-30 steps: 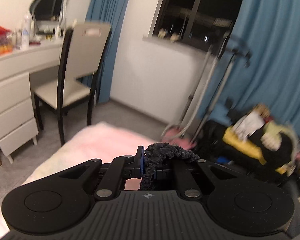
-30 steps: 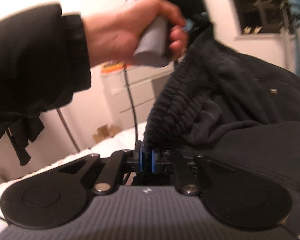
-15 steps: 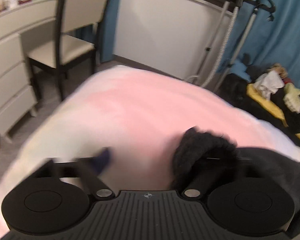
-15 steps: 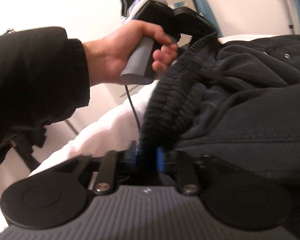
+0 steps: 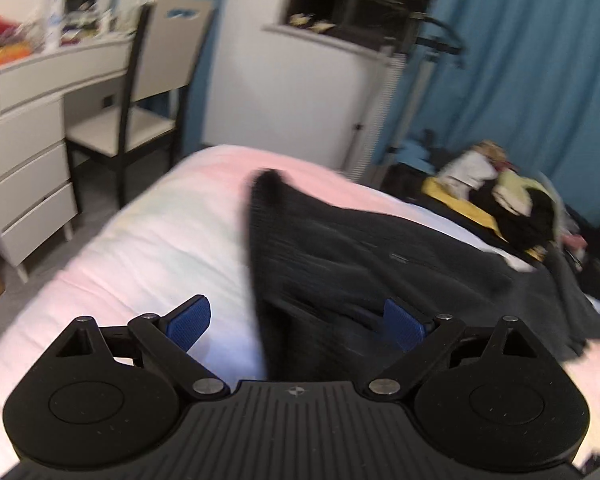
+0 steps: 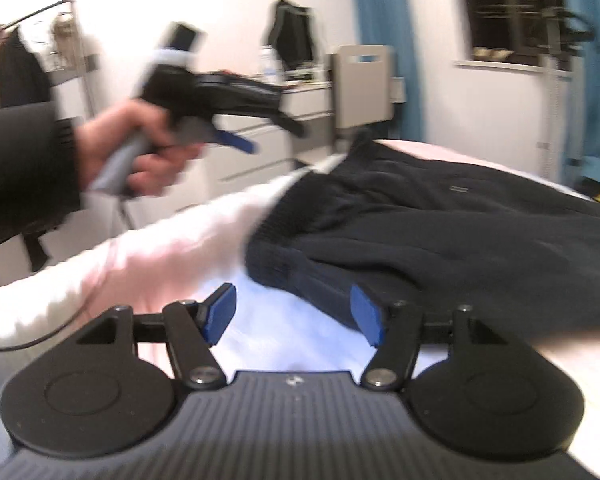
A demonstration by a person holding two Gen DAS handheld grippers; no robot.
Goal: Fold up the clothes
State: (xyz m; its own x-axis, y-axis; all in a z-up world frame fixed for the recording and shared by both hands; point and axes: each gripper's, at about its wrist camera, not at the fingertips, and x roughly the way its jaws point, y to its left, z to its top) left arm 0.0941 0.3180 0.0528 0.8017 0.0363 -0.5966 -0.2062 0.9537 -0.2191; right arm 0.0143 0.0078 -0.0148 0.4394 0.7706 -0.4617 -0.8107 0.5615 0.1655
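Note:
Black trousers with a ribbed elastic waistband (image 5: 340,248) lie spread on the pink-white bed (image 5: 148,240); they also show in the right wrist view (image 6: 440,220). My left gripper (image 5: 296,324) is open and empty, just above the waistband's near end. It shows from the side in the right wrist view (image 6: 236,136), held in a hand, raised above the bed. My right gripper (image 6: 294,314) is open and empty, with the waistband corner (image 6: 284,264) lying just ahead of its fingers.
A white dresser (image 5: 24,152) and a chair (image 5: 140,92) stand left of the bed. A pile of mixed clothes (image 5: 500,204) lies at the far right by blue curtains (image 5: 520,80). A garment steamer stand (image 5: 396,92) is near the window.
Both grippers held the trousers' waistband up a second ago. They lowered it onto the bed, opened and let go. The trousers now lie flat and the left gripper has pulled back.

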